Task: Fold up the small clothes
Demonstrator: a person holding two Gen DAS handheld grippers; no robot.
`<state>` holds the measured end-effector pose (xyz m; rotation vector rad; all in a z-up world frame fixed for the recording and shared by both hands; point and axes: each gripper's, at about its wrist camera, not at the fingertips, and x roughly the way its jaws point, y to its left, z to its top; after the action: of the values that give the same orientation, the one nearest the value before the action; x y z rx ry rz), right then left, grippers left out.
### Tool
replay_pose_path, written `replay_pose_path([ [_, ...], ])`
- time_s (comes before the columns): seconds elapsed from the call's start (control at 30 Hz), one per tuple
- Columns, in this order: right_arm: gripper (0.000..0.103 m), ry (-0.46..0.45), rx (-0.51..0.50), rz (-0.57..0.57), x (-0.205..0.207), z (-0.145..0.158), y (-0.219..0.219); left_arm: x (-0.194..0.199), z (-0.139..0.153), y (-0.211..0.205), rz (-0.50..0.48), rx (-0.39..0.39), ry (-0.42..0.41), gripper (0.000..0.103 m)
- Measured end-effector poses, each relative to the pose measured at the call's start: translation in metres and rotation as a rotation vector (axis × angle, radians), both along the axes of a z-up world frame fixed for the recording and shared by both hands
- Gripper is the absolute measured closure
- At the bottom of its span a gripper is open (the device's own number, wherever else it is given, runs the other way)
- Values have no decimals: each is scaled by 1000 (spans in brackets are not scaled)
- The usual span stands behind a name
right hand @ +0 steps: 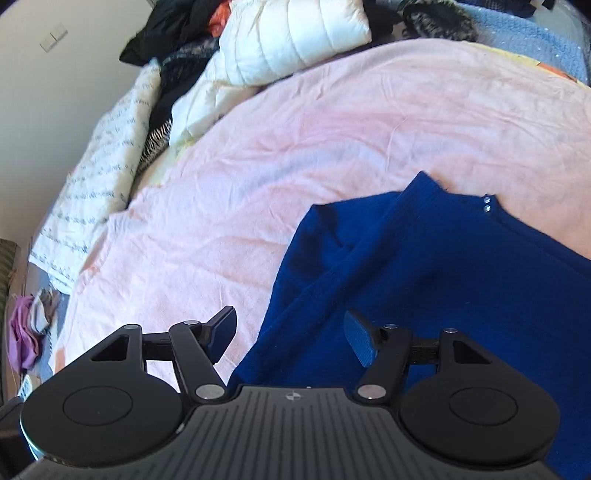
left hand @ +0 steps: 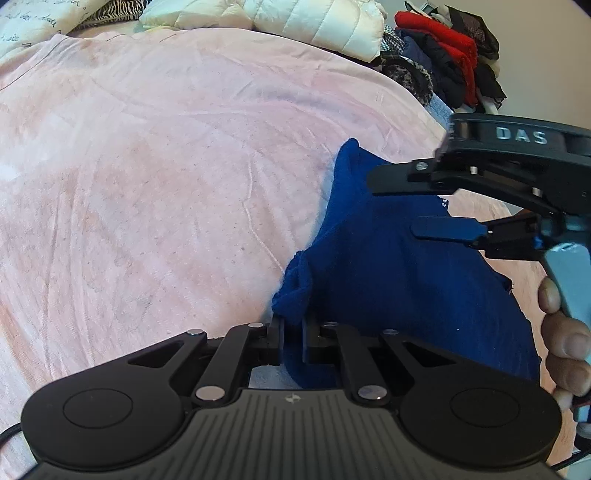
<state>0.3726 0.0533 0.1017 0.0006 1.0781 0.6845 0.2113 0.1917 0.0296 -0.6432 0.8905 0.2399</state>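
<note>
A dark blue knitted garment (left hand: 391, 266) lies on a pink bed sheet (left hand: 166, 166). My left gripper (left hand: 293, 339) is shut on a bunched corner of it at the garment's near left edge. In the same view my right gripper (left hand: 402, 205) hovers over the garment from the right, held by a hand, its jaws apart and nothing between them. From the right wrist the blue garment (right hand: 424, 266) fills the lower right, partly folded with a ridge across it. The right gripper (right hand: 291, 338) stands open above the garment's left edge, one finger over the sheet (right hand: 332, 129).
A white padded jacket (left hand: 295, 22) and a heap of red and dark clothes (left hand: 443, 55) lie at the far side of the bed. A white printed quilt (right hand: 96, 192) drapes the left edge. Purple cloth (right hand: 22, 332) lies on the floor.
</note>
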Motion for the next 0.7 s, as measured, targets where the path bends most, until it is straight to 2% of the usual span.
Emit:
replay_pose_path([
  [0.13, 35, -57, -118, 18, 3, -6, 19, -5, 2, -1, 1, -29, -13, 96],
  [0.23, 37, 58, -176, 24, 15, -15, 31, -8, 3, 0, 2, -51, -19, 96],
  [0.3, 37, 86, -232, 43, 16, -22, 42, -11, 2, 1, 4, -64, -20, 96],
  [0.43, 35, 53, -357, 73, 10, -31, 62, -15, -1, -1, -1, -80, -18, 96],
  [0.53, 31, 46, -418, 80, 9, -38, 74, -16, -4, 1, -1, -91, -16, 96],
  [0.6, 23, 28, -457, 98, 5, -41, 80, -15, -5, 3, -1, -100, -14, 96],
  [0.7, 21, 16, -496, 122, 0, -46, 91, -15, -5, 5, -4, -107, -15, 96],
])
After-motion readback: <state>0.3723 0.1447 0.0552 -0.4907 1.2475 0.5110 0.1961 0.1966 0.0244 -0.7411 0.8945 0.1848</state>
